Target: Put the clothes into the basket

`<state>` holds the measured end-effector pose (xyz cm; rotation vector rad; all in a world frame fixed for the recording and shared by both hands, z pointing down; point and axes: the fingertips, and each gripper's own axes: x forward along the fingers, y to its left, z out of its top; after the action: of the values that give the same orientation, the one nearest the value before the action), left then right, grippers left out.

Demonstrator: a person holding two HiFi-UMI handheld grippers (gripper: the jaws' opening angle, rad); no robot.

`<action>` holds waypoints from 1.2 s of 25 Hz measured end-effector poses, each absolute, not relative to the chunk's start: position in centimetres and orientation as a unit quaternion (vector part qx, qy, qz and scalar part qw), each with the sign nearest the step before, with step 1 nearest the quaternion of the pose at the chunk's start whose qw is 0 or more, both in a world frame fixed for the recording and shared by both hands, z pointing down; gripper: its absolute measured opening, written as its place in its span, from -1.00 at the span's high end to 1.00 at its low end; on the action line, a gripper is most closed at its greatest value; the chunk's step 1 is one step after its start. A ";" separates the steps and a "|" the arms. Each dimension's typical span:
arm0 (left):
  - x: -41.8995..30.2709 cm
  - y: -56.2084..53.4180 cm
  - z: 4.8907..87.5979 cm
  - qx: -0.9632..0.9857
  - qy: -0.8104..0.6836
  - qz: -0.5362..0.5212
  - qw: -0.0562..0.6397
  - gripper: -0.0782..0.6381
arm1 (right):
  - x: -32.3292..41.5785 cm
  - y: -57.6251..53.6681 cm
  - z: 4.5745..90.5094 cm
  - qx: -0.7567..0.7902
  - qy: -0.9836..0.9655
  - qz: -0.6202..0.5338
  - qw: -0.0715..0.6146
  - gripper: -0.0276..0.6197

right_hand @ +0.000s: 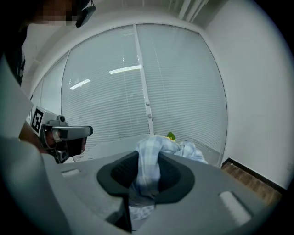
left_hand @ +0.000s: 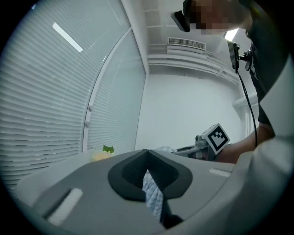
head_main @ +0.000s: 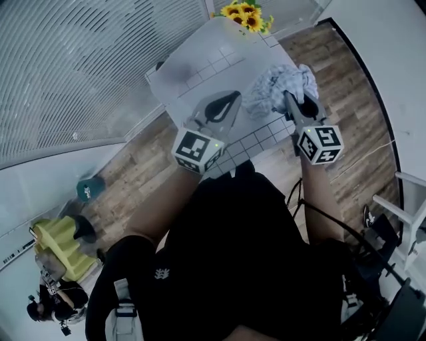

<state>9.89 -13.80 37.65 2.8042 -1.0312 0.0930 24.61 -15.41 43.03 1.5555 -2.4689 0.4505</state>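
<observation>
A light blue checked cloth (head_main: 279,90) hangs bunched above the white tiled table (head_main: 200,60), held up between both grippers. My right gripper (head_main: 291,100) is shut on its right part; in the right gripper view the fabric (right_hand: 148,167) is pinched between the dark pads and spills over their top. My left gripper (head_main: 234,98) is at the cloth's left edge; in the left gripper view a strip of the same fabric (left_hand: 153,195) is clamped between its closed pads. Both grippers point nearly level, side by side. No basket can be told for sure in any view.
Yellow sunflowers (head_main: 246,14) stand at the table's far end. Window blinds (head_main: 80,66) run along the left, and a white wall curves round the wooden floor (head_main: 353,100) on the right. On the floor lower left are a yellow object (head_main: 60,246) and a teal object (head_main: 90,188).
</observation>
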 end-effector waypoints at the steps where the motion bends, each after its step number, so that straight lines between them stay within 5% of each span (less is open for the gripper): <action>1: 9.3 -13.9 37.2 0.934 -0.349 0.029 0.073 0.76 | 24.4 -15.4 42.6 0.524 -0.834 0.148 0.093 0.59; 30: -3.2 -17.7 29.0 0.890 -0.457 0.001 0.002 0.76 | 17.7 -21.1 31.5 0.488 -0.869 0.038 0.070 0.59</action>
<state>-3.22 -17.73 28.99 2.7918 -1.4335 0.0026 17.74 -21.07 31.49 1.4682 -2.6162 0.1130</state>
